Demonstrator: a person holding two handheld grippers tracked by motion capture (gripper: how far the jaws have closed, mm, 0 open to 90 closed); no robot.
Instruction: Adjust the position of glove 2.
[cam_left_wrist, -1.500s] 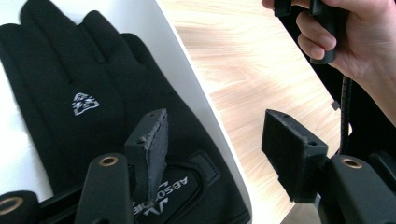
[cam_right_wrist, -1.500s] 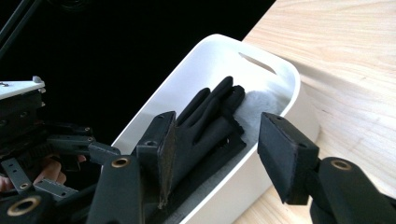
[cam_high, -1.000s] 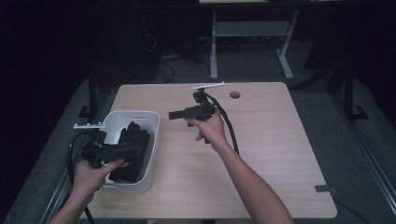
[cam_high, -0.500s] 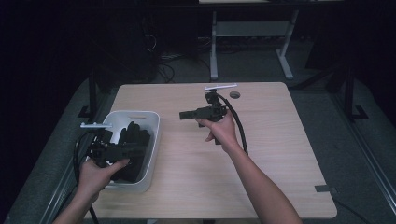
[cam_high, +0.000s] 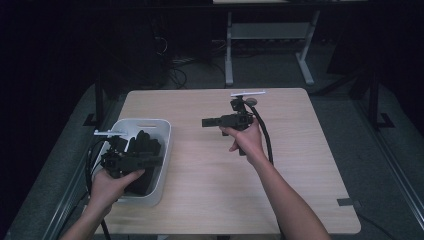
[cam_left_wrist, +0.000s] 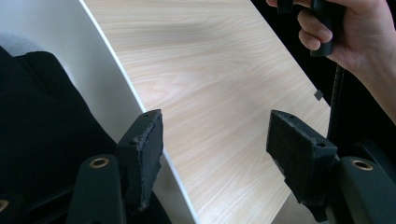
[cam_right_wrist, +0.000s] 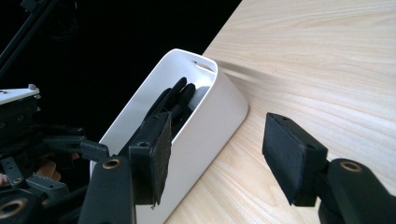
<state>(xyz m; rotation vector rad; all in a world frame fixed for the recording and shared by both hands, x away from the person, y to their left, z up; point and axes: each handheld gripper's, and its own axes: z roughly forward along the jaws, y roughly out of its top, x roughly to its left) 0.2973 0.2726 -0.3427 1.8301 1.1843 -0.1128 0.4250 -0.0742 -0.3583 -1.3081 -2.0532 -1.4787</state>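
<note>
A white bin holding black items sits on a pale wood-grain table.

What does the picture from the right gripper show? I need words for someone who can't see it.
The right gripper has its two black jaws wide open, holding nothing, above a light wooden table. Beyond the jaws stands a white plastic bin with dark black items inside. At the far left edge is part of the left gripper, against a dark background.
</note>
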